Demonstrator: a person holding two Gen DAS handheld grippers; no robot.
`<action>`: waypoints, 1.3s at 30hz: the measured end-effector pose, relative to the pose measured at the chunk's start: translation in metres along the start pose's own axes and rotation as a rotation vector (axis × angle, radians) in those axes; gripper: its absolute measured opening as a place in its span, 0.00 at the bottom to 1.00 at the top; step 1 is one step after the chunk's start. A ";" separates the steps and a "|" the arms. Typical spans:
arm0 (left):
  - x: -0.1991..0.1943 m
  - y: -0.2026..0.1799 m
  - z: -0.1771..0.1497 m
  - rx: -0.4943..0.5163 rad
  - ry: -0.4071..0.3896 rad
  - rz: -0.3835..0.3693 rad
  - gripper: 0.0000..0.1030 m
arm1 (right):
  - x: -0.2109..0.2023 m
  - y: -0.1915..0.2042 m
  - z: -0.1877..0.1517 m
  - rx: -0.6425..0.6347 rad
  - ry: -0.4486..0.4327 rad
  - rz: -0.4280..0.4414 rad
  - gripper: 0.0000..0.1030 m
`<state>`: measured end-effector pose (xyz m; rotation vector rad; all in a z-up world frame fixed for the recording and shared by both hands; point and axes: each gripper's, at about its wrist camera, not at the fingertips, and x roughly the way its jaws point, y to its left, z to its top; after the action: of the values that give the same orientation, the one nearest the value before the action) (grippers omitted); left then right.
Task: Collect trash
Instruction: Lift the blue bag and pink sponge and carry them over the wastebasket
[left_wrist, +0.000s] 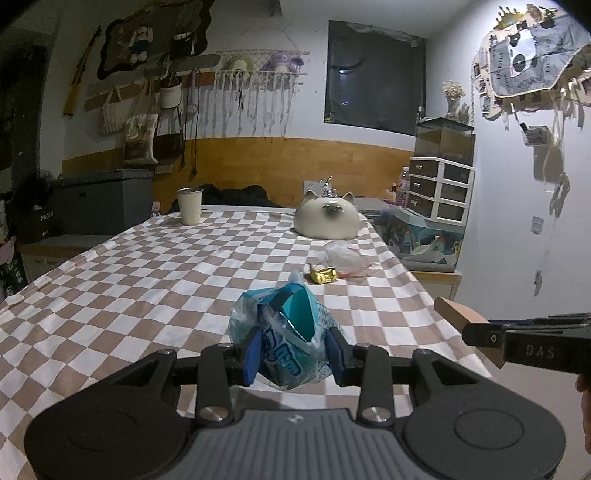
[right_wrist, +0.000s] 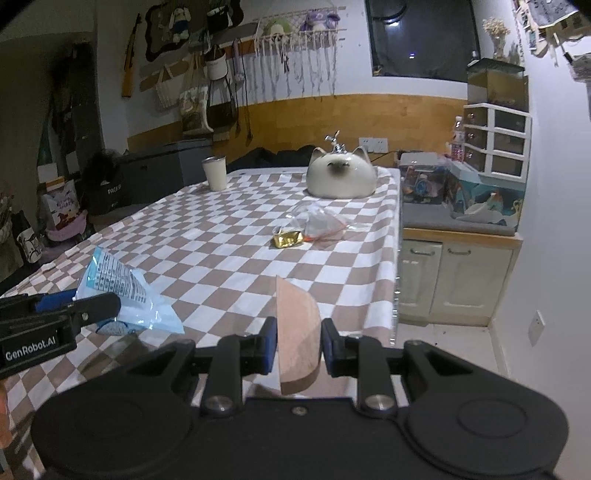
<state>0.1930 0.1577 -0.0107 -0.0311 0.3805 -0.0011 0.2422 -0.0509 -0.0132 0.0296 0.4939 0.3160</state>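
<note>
My left gripper (left_wrist: 291, 354) is shut on a crumpled blue plastic wrapper (left_wrist: 286, 334) above the near part of the checkered table (left_wrist: 147, 280); the wrapper also shows in the right wrist view (right_wrist: 125, 295). My right gripper (right_wrist: 298, 345) is shut on a tan piece of cardboard (right_wrist: 297, 334), held upright near the table's right edge; the cardboard also shows in the left wrist view (left_wrist: 461, 321). A gold foil wrapper (right_wrist: 288, 238) and a clear plastic bag (right_wrist: 317, 221) lie on the table ahead; both show in the left wrist view, the foil (left_wrist: 323, 275) beside the bag (left_wrist: 343, 256).
A white cat-shaped ceramic dome (right_wrist: 341, 175) stands at the table's far end and a white cup (right_wrist: 215, 173) at the far left. A low cabinet (right_wrist: 458, 273) with boxes and drawers (right_wrist: 495, 140) stands to the right. A grey bin (left_wrist: 99, 201) stands at the far left.
</note>
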 end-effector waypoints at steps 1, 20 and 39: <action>-0.003 -0.004 0.000 0.002 -0.002 -0.002 0.37 | -0.004 -0.002 -0.001 0.002 -0.005 -0.002 0.25; -0.028 -0.112 0.000 0.078 -0.039 -0.117 0.36 | -0.084 -0.091 -0.023 0.081 -0.083 -0.102 0.25; -0.010 -0.239 -0.024 0.109 0.018 -0.270 0.36 | -0.129 -0.204 -0.062 0.168 -0.065 -0.225 0.25</action>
<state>0.1758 -0.0815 -0.0223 0.0255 0.3919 -0.2893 0.1651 -0.2877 -0.0291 0.1460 0.4532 0.0521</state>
